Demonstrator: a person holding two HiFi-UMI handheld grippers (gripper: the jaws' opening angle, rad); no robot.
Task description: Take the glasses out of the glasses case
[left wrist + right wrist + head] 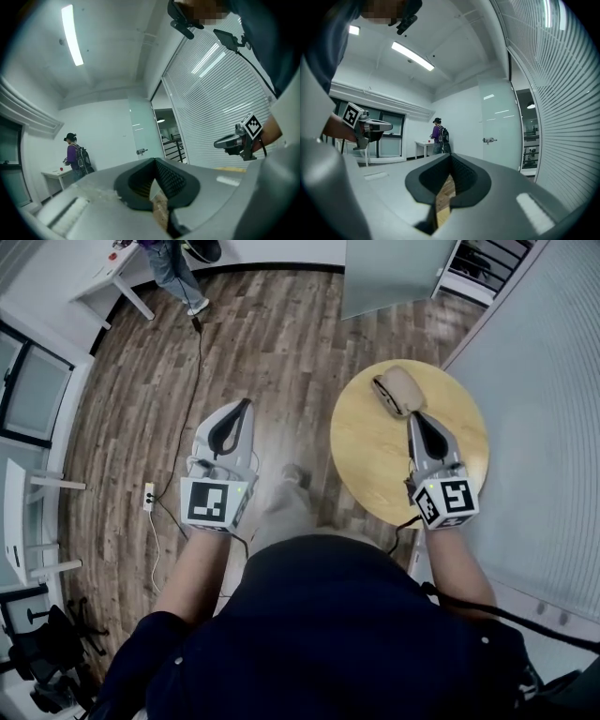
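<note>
Torso in dark top fills the bottom of the head view, w/ both forearms reaching fwd, one gripper per hand, 2 in all.

Left gripper (242,411) hangs over bare wood floor (281,343), well left of the table. In its own view (154,161) the ribbed black pads meet at the tip, closed w/ nothing btwn them.

Right gripper (418,418) is over the round wooden table (370,488), 1 of these, light top. In its own view (451,157) the pads also meet at the tip, closed on nothing, w/ wood showing through the slit lower down.

Each gripper carries 1 marker cube: left (216,502), right (448,502). Print on them is black-white square patterns only.

Glasses case (398,390), 1, tan, lies shut on the table's far half, just beyond the right gripper's tip. Can't tell if tip and case touch. Contents are hidden.

Floor left of the left gripper has 1 white power strip (148,496) and a thin black cable (198,362) running away toward the far wall. White furniture frame (28,521) is at the left edge, black chair base (47,652) bottom left.

Slatted blind wall (553,427) is along the right, frosted glass panel (389,273) beyond the table, and shelving (487,263) top right.

Far end has 1 white desk (112,277) w/ 1 person (173,268) standing at it, purple top and backpack in the gripper views (74,157) (438,136).
</note>
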